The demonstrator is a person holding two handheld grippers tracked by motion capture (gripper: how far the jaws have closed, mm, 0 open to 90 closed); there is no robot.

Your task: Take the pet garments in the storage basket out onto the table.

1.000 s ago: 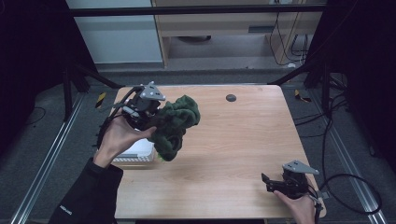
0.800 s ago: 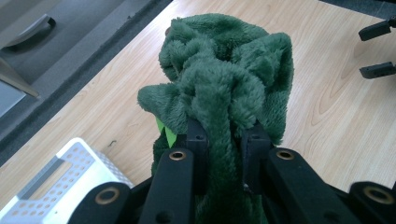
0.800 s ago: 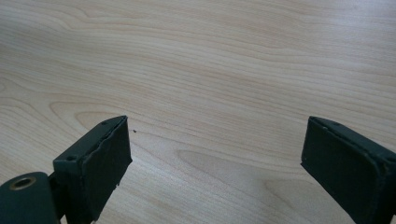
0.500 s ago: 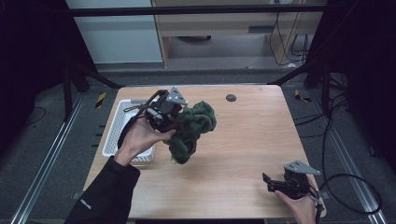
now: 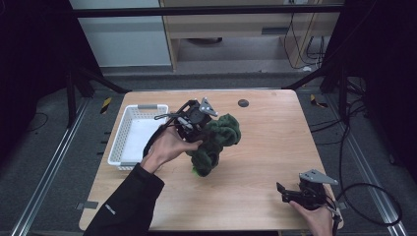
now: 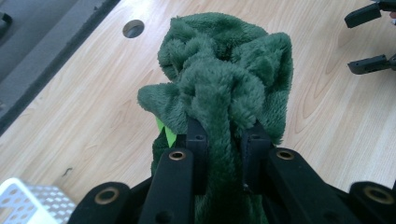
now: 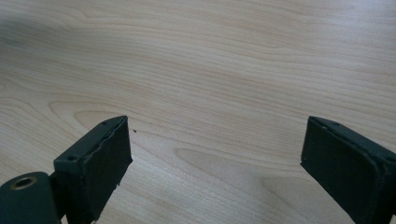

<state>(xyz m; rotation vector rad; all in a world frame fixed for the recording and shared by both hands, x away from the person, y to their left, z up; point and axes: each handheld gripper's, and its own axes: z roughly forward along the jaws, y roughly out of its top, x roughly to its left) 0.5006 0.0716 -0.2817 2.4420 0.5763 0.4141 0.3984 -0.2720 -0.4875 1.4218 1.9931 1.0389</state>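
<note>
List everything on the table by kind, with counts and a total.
Green fleece cloth, held by the left tongs: 1
White mesh basket: 1
Tongs, counting the open right tongs: 2
Total: 4

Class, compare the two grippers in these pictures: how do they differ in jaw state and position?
The left gripper is shut on the green towel; the right gripper stands open with nothing between its jaws. The left is mid-table beside the white basket; the right sits near the table's front corner. Both are hand-held.

Dark green towel (image 5: 216,142), white basket (image 5: 135,132)
</note>
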